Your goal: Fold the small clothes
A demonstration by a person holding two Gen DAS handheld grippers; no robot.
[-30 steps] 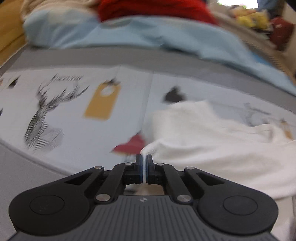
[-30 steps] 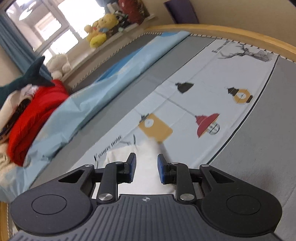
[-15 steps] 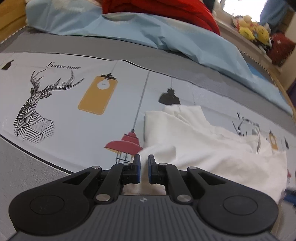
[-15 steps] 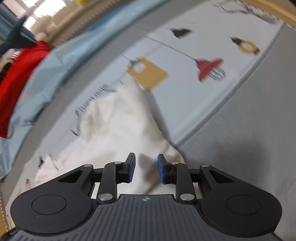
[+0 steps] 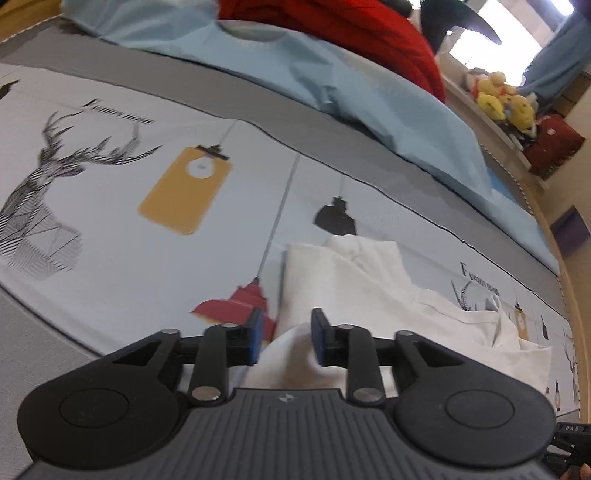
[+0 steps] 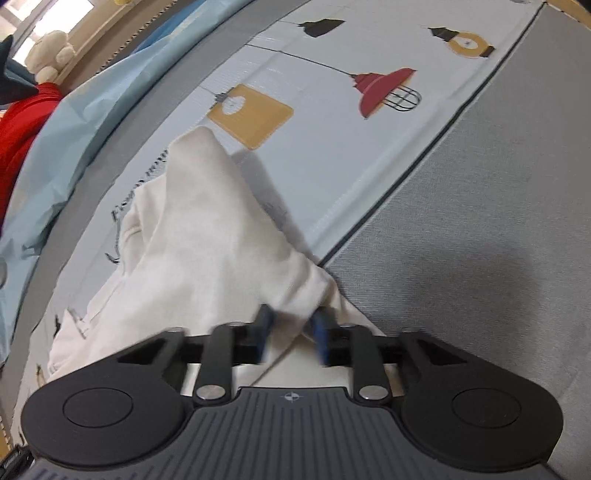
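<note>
White garment (image 5: 354, 280) is lying rumpled on the printed bedsheet (image 5: 110, 229), one edge bunching up between the blue pads of the left gripper (image 5: 284, 339), whose jaws are opening and standing clear of the cloth. Right gripper (image 6: 291, 332) is tilting steeply down, its jaws closing on the garment's near corner, though blur is hiding whether the pads are pressing. Farther back, a light blue quilt (image 5: 369, 96) is lying under a red knit (image 5: 369, 33).
</note>
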